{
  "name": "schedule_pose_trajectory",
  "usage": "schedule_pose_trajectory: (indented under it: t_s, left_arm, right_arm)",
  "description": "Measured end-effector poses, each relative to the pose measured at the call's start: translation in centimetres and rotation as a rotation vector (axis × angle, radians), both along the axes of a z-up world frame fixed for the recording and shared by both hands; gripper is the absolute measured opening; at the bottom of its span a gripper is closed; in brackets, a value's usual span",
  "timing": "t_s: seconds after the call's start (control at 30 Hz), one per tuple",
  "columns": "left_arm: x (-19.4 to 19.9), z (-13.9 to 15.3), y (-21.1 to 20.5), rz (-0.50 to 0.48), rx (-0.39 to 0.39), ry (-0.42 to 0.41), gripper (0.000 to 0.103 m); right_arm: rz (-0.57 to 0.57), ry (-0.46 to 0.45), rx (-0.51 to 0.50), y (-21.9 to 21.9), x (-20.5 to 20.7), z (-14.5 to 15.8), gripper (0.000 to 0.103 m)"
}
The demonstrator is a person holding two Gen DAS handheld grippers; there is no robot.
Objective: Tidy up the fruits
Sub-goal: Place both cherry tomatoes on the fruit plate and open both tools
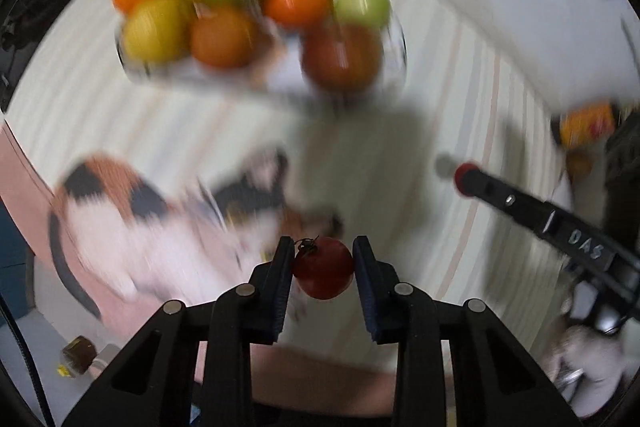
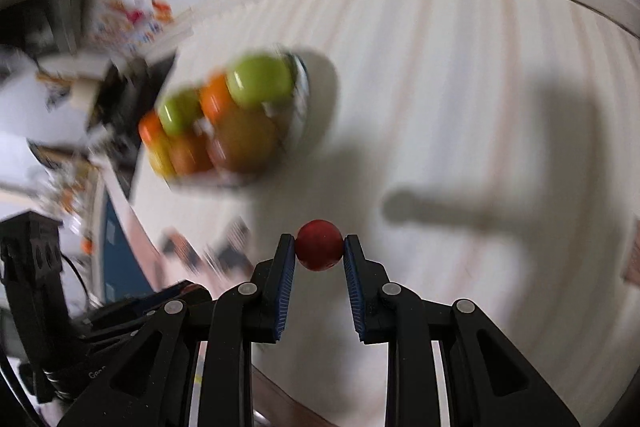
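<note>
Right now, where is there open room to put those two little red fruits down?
Bare striped cloth lies right of the fruit bowl up to the pale rim. The bowl is heaped full, and the left side by the boxes is cluttered.

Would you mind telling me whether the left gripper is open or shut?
Shut on a small red tomato: both pads of the left gripper press against its sides, and its dark stem shows by the left finger.

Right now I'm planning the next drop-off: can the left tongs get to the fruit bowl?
Probably yes: the left tongs, shut on a small red fruit, face the fruit bowl with only striped cloth between them.
</note>
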State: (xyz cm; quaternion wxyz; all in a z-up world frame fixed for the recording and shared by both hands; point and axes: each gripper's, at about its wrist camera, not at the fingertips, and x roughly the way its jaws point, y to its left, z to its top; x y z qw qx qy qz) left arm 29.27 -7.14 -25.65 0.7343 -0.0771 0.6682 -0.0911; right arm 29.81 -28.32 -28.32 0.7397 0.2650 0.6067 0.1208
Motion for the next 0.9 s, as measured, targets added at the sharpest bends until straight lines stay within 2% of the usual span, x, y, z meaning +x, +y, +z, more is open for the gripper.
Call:
schedule_pose_trajectory:
  t_s: [0.1,0.2,0.27,0.5,0.63,0.67,0.73,0.8,0.9]
  left_arm:
    - [2.9,0.5,2.0,0.07,-0.05,-0.036,0.028]
    - [5.2,0.1,2.8,0.125,-0.079,-0.04,0.028]
    - [6.5,-1.1,3.3,0.156,-0.098,-0.014,0.028]
    - [7.4,-4.1,4.9,0.221,-0.124,0.052,0.028]
    - [8.1,-4.5,4.7,0.253,-0.13,0.075,0.029]
    - [7.6,-4.0,5.0,0.262,-0.135,0.077,0.03]
    - [7.7,-4.1,5.2,0.273,-0.139,0.074,0.035]
    - [7.5,-4.0,5.3,0.28,-0.133,0.074,0.049]
    - [7.2,-3.8,5.6,0.286,-0.135,0.075,0.052]
  right_arm:
    - [-0.038,0.02,0.096,0.2,4.3,-0.6,0.027]
    - [-0.04,0.047,0.109,0.8,7.1,-1.6,0.027]
    - [-0.035,0.078,0.115,1.2,8.7,-2.5,0.027]
    - [0.021,0.125,0.092,3.1,10.9,-3.9,0.028]
    - [0.024,0.154,0.076,2.9,10.9,-4.3,0.031]
    - [0.017,0.162,0.074,2.8,10.9,-4.4,0.033]
    - [0.01,0.168,0.074,2.2,10.6,-4.5,0.044]
    - [0.008,0.179,0.068,2.1,10.5,-4.6,0.05]
    - [0.001,0.179,0.061,1.7,10.3,-4.3,0.05]
